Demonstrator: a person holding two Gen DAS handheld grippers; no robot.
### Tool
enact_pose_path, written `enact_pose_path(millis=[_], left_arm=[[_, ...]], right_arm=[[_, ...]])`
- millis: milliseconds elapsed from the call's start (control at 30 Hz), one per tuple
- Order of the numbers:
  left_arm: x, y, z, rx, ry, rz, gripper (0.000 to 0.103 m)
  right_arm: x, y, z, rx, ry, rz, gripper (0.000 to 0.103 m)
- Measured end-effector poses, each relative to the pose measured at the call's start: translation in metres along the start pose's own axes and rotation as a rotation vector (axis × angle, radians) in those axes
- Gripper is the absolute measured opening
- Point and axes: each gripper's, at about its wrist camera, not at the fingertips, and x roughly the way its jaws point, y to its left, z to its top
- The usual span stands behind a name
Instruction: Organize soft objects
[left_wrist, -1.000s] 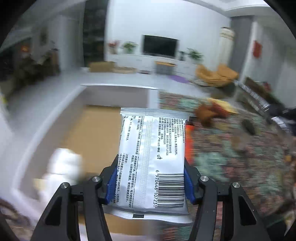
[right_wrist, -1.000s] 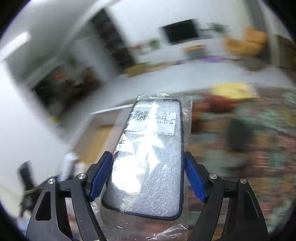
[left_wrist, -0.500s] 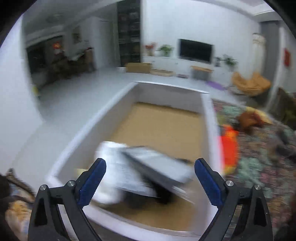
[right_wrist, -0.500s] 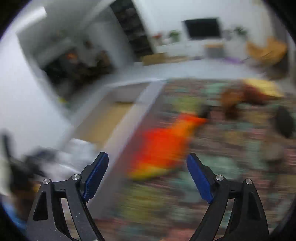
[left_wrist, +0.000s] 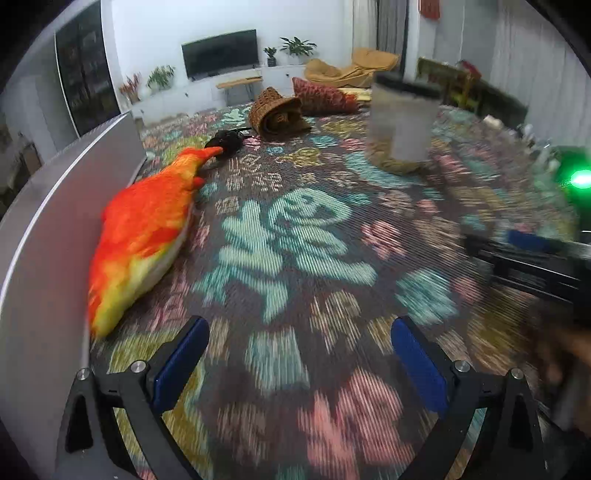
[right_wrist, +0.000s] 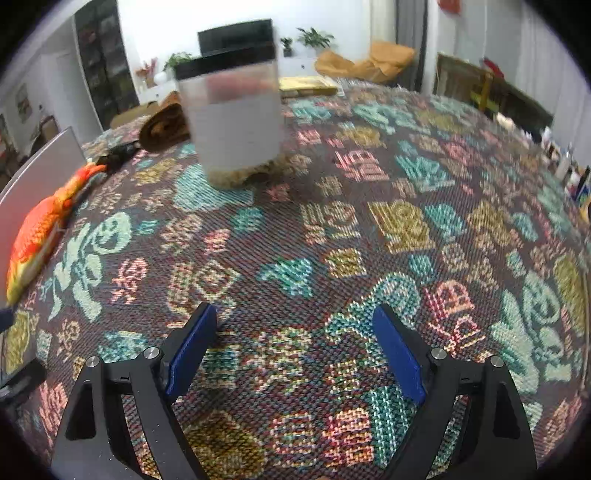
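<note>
Now, both tools low over the patterned rug (right_wrist: 369, 229), empty. Left gripper (left_wrist: 299, 360) with blue pads spread wide, nothing between them; right gripper (right_wrist: 295, 347) likewise parted and bare, hovering over open weave. Probably held apart on purpose, ready for whatever soft piece gets picked.

Ahead and to the left of the left gripper, an orange-and-yellow plush fish (left_wrist: 144, 236), lying long against the white wall of the bin (left_wrist: 48, 206), touching it by the look of things. Parked right beside the container, so likely a short lift over the rim when its turn comes. Same plush far out on the left edge of the right view.

Straight ahead of the right gripper, well apart, a clear canister with a dark lid (right_wrist: 231, 114), blurred, standing on something tan and fuzzy; hard to say what. Further back, left of the canister, a brown woven roll (left_wrist: 277, 112) and a small dark object (left_wrist: 227, 142) just beyond the plush's nose, too small to name.

At the right edge of the left view, a smeared dark bar with a blue pad, presumably the other tool.

Best guess at the step: choosing the next soft item, with plenty left on the rug.
</note>
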Motion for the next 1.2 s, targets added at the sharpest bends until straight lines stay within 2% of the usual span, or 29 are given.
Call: enact_pose_path(millis=[67, 167, 233, 1200], left_arm=[[0.020, -0.006, 0.002, 0.008, 0.015, 0.049, 0.100], [0.027, 0.000, 0.009, -0.032, 0.028, 0.030, 0.103], [0.030, 0.008, 0.007, -0.078, 0.041, -0.019, 0.103], [0.030, 0.004, 0.006, -0.074, 0.039, -0.013, 0.103]], right_arm=[[0.003, 0.004, 0.001, -0.017, 0.005, -0.013, 0.090], [0.000, 0.010, 0.001, -0.025, 0.009, -0.018, 0.091], [0.004, 0.010, -0.001, -0.029, 0.010, -0.020, 0.092], [0.003, 0.011, -0.005, -0.032, 0.012, -0.023, 0.093]])
